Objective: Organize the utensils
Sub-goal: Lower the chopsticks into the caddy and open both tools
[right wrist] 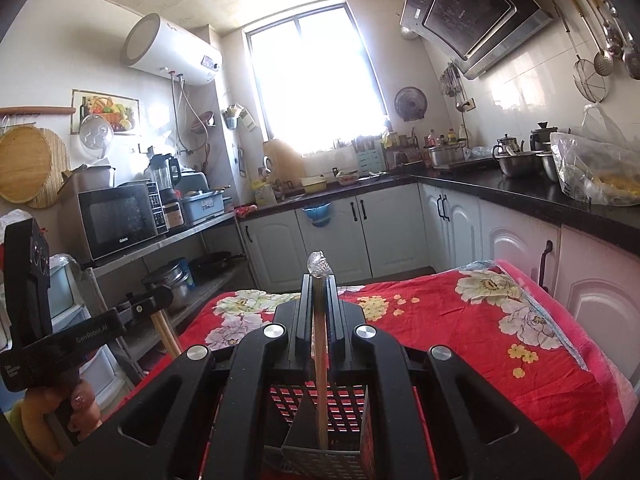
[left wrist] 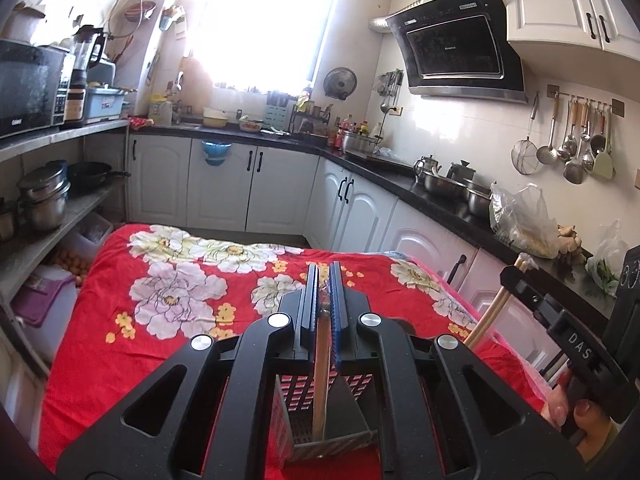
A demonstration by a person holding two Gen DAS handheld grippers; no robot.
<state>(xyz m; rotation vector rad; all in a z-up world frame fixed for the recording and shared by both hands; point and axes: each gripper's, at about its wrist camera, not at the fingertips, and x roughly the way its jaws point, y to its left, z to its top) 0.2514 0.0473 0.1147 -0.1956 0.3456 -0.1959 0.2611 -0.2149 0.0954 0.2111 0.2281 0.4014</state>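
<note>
In the left wrist view my left gripper is shut on a wooden chopstick. The stick runs down into a dark perforated utensil holder right below the jaws. In the right wrist view my right gripper is shut on another wooden chopstick with a patterned silver top. Its lower end stands inside the same holder, beside a divider. Each gripper also shows at the edge of the other's view: the right gripper and the left gripper, both gripping pale sticks.
The holder stands on a table under a red floral cloth. White cabinets and a black counter with pots and bags run along the right. Shelves with pots and a microwave are at the left. A person's hand holds the right gripper.
</note>
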